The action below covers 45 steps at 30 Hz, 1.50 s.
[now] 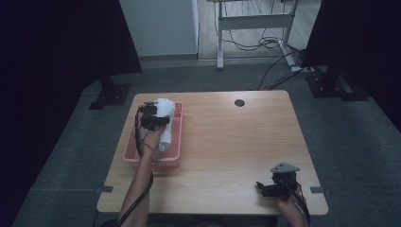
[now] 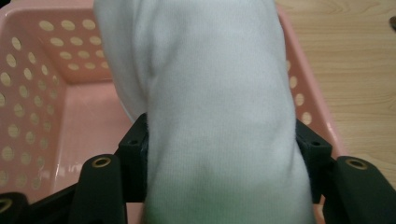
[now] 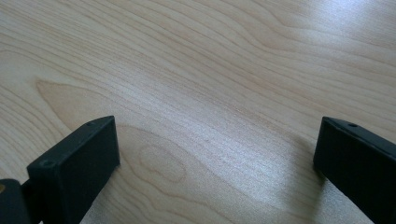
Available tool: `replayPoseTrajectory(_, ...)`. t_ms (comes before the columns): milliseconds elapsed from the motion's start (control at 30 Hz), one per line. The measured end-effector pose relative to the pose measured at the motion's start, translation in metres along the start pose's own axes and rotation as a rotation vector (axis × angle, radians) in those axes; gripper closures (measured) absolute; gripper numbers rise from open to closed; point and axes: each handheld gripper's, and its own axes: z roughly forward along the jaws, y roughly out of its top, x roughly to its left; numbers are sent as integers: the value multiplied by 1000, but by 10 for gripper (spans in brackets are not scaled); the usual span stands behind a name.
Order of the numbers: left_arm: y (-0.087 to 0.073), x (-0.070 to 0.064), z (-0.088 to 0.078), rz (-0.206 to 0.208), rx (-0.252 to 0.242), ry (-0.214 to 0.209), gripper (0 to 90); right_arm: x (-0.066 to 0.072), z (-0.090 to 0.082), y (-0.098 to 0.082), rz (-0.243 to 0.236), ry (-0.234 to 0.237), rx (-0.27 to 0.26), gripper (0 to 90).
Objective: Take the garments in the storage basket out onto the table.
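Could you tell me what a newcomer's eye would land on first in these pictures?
Most striking is the white cloth clamped between the jaws of the left gripper, held over the pink perforated basket at the left side of the wooden table. Next comes the right gripper, near the table's front right corner, its jaws wide apart over bare wood.
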Motion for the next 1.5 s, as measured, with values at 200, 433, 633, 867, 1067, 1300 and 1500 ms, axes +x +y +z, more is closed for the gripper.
replayPoseTrajectory(200,4,-3,-10,-2,-17,-13,380,0,0,0,0,0,0,0)
replayPoseTrajectory(433,9,-9,-22,5,-35,-11,380,0,0,0,-1,0,0,0)
replayPoseTrajectory(633,14,-17,-32,-8,-52,-26,379,0,0,0,-1,0,0,0)
replayPoseTrajectory(867,20,-32,-44,11,-68,-43,378,0,0,0,-1,0,0,0)
replayPoseTrajectory(1067,24,-48,-49,38,-80,-57,376,0,0,0,-2,2,1,0)
replayPoseTrajectory(1300,25,-70,-44,59,-77,-66,376,0,1,0,-6,6,0,0)
replayPoseTrajectory(1500,23,-89,-32,50,-68,-78,375,0,1,1,-10,9,0,0)
